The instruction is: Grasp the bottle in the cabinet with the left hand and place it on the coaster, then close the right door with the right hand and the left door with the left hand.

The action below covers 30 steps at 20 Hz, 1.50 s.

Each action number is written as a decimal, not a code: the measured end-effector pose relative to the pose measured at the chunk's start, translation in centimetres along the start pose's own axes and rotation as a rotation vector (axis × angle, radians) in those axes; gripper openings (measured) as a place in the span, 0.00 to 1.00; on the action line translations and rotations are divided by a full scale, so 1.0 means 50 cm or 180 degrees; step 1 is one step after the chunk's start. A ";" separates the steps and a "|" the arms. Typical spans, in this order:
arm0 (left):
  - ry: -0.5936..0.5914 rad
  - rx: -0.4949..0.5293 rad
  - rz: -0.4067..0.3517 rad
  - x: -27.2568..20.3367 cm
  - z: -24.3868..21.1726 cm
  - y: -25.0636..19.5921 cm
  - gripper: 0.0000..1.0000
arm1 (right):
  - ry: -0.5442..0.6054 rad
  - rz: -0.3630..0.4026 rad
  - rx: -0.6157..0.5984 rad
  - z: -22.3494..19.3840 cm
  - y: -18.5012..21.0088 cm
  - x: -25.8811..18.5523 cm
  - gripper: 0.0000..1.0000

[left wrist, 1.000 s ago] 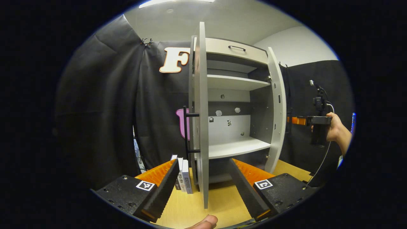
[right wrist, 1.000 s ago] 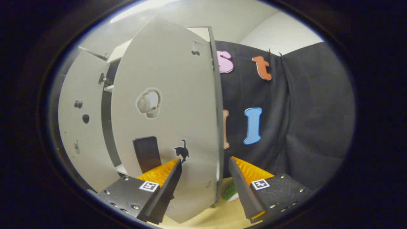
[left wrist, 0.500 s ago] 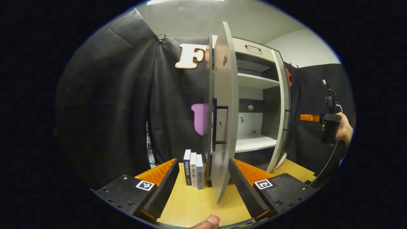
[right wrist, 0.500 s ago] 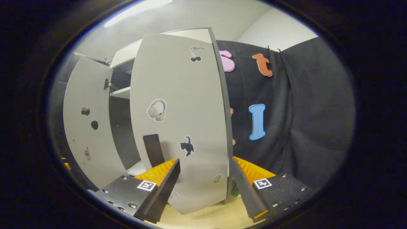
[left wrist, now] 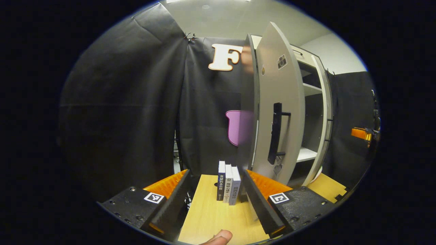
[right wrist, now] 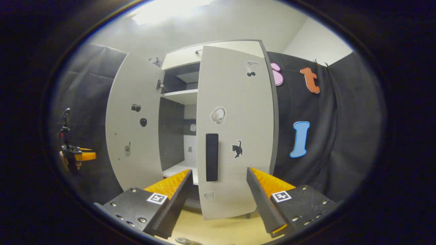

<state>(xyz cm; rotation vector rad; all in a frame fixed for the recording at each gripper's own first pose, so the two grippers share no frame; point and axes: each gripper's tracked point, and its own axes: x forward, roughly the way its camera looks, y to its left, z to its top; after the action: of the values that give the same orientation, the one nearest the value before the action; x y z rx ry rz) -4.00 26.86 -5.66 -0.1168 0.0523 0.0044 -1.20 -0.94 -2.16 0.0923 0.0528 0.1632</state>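
Tools left (left wrist: 215, 200) and right (right wrist: 219, 200) gape, both cabinet doors (right wrist: 235, 136) partly open.

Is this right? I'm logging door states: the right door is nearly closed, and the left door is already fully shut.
Not quite. The right door is nearly closed, but the left door is not shut: the right gripper view shows it swung wide open, with the cabinet's shelf visible between the two doors.

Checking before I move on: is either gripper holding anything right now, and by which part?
Nothing is held. The left gripper and the right gripper are both open, with no door edge or handle between their fingers.
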 end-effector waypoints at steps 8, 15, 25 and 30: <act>-0.0073 0.0152 -0.0259 0.093 0.057 -0.093 0.95 | -0.0142 -0.0047 0.0278 0.063 0.008 -0.107 0.95; -0.0011 0.0095 -0.0276 0.127 0.076 -0.168 0.96 | -0.0233 -0.0010 0.0255 0.080 -0.018 -0.173 0.92; -0.0049 0.0104 -0.0115 0.120 0.069 -0.248 0.95 | -0.0221 -0.0012 -0.0190 0.044 -0.061 -0.160 0.95; -0.0036 0.0133 -0.0112 0.124 0.066 -0.285 0.90 | -0.0163 -0.0075 -0.0324 0.024 -0.091 -0.148 0.96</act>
<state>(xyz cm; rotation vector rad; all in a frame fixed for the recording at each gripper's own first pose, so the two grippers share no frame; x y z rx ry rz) 2.48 13.12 -1.05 -0.0758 0.0390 -0.0312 -7.70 -6.75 -1.07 -0.0058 -0.0056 0.1397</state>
